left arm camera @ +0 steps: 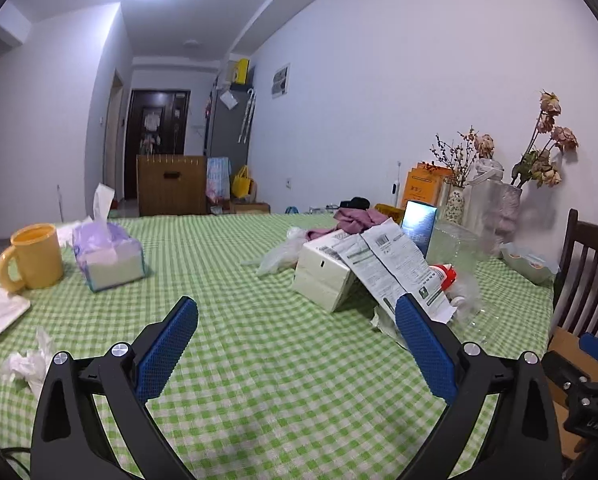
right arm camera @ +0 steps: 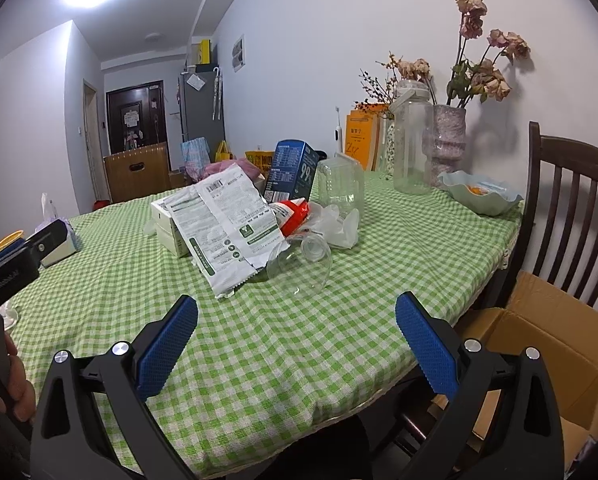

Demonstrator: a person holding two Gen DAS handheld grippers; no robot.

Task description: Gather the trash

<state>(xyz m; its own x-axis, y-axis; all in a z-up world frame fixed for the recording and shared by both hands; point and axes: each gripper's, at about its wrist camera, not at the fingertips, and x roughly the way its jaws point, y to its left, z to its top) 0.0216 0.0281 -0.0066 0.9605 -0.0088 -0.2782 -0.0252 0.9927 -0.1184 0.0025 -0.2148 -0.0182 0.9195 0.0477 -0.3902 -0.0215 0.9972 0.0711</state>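
Hovering: both my claws hang low over the green-and-white checked cloth on the worktop (right arm camera: 259,340), nothing taken up yet.
Left claw (left arm camera: 297,312): blue pads spread wide, empty, aimed at bare cloth between the two clutters.
Right claw (right arm camera: 297,312): likewise gaping wide, empty, facing the main heap near the worktop's right edge.
Main heap: a torn white printed foil wrapper with green panels (right arm camera: 227,232) draped over a pale cardboard carton (right arm camera: 171,232); beside it a red-and-white crumpled packet (right arm camera: 295,212), a wad of clear plastic film (right arm camera: 339,224) and a clear plastic bottle lying on its side (right arm camera: 299,264).
Wrapper, handling: my guess is light, floppy and slick; I'd pinch the loose lower corner nearest me, where it lifts off the cloth.
Bottle, handling: probably light but round and slippery, apt to roll; I'd close across the narrow neck rather than the belly.
Left-side scraps: crumpled white tissue (left arm camera: 27,364) near the worktop's near edge, soft and weightless by the look; bite into the middle of the bunch.
Not trash, I judge: yellow ceramic mug (left arm camera: 33,258), lilac tissue pack (left arm camera: 109,256), glass jars and vases of dried flowers (right arm camera: 451,144) at the wall; fragile, keep clear.
Drop point: open brown cardboard box (right arm camera: 539,352) on the chair just beyond the right edge looks the likely bin.
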